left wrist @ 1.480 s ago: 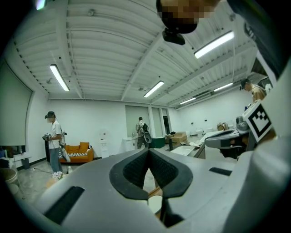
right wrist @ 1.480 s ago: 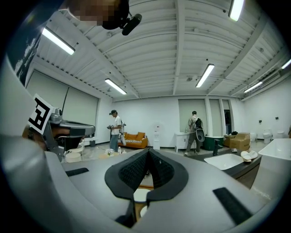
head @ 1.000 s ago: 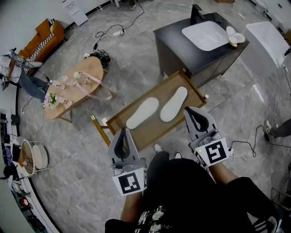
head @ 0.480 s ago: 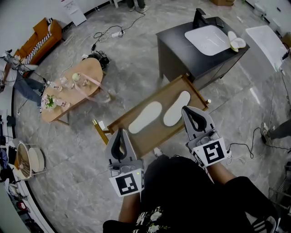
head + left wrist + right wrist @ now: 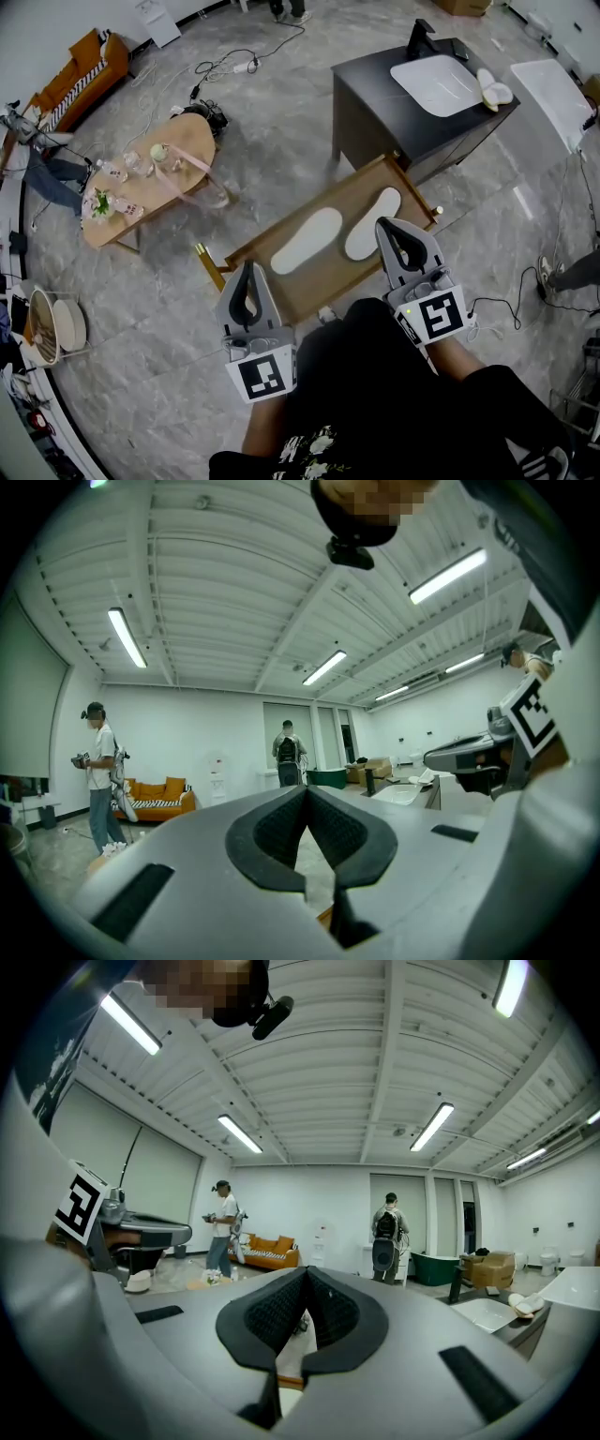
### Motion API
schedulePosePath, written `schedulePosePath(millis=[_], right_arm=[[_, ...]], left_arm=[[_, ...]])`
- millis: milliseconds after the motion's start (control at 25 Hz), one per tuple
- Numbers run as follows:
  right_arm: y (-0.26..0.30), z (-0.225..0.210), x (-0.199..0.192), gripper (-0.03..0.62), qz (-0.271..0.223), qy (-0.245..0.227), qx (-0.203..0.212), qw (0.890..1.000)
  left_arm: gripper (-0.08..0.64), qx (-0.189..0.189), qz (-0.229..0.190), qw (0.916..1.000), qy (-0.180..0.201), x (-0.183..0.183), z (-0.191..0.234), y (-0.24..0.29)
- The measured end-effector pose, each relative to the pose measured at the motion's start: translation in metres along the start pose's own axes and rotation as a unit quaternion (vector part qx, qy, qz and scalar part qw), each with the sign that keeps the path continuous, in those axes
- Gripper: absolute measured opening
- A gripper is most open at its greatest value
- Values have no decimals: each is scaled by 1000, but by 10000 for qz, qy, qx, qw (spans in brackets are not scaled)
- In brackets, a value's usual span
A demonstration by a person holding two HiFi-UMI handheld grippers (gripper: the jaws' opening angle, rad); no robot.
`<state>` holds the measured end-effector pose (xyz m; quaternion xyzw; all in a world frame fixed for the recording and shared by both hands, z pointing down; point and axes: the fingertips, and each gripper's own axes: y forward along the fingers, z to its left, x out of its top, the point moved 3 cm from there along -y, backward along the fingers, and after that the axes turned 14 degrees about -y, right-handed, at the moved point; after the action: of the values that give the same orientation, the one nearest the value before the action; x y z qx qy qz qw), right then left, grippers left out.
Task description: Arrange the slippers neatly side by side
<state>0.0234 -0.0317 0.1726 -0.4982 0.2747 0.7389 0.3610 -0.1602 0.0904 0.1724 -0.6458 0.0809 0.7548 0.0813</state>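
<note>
Both jaws are pressed together on nothing. The left gripper (image 5: 248,268) hangs over the floor just short of the desk (image 5: 343,191). The right gripper (image 5: 388,227) hangs over the desk's near edge, by the heel end of the right slipper (image 5: 372,211).

Both slippers lie on the desk. The left slipper (image 5: 307,241) is just beside the right one, apart from it and about parallel, both sole-up as far as I can tell. The pair already looks side by side. At most their ends may need evening up, since the right one sits a little further along.

Nothing lies between the jaws and the slippers, though the desk's raised rim could catch a sliding slipper.

Beyond the desk, a black cabinet (image 5: 375,108) with a sink (image 5: 441,82) stands near the far corner. An oval table (image 5: 178,155), floor cables (image 5: 225,66) and a sofa (image 5: 80,80) are well clear.
</note>
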Motion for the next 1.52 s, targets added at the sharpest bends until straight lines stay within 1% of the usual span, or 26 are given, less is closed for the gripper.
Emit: schedulePosePath(millis=[120, 240, 400, 720, 1000, 1120, 1240, 1520], right_arm=[[4, -2, -1, -3, -21, 26, 34, 10000], [11, -5, -3, -3, -69, 61, 131, 9999], [22, -6, -6, -3, -133, 95, 394, 9991], [48, -26, -10, -3, -260, 97, 946, 9951], [64, -40, -20, -3, -289, 137, 1324, 9907], [67, -43, -28, -3, -257, 202, 1491, 9883], [70, -46, -34, -3, -272, 240, 1707, 9846], [77, -54, -53, -3, -288, 335, 2120, 9763]], left_arm=[[2, 44, -83, 10000, -8, 3, 1, 1], [2, 169, -42, 9998, 30, 2, 3, 2], [2, 468, -12, 9989, 15, 1, 6, 2], [2, 950, -59, 9954, 70, 6, -8, 13], [2, 1302, -49, 9914, 84, 3, -23, 20], [2, 1388, -164, 9900, 169, 4, -30, 23], [2, 1593, -12, 9871, 151, 0, -36, 25], [2, 1957, 165, 9803, 201, -13, -50, 32]])
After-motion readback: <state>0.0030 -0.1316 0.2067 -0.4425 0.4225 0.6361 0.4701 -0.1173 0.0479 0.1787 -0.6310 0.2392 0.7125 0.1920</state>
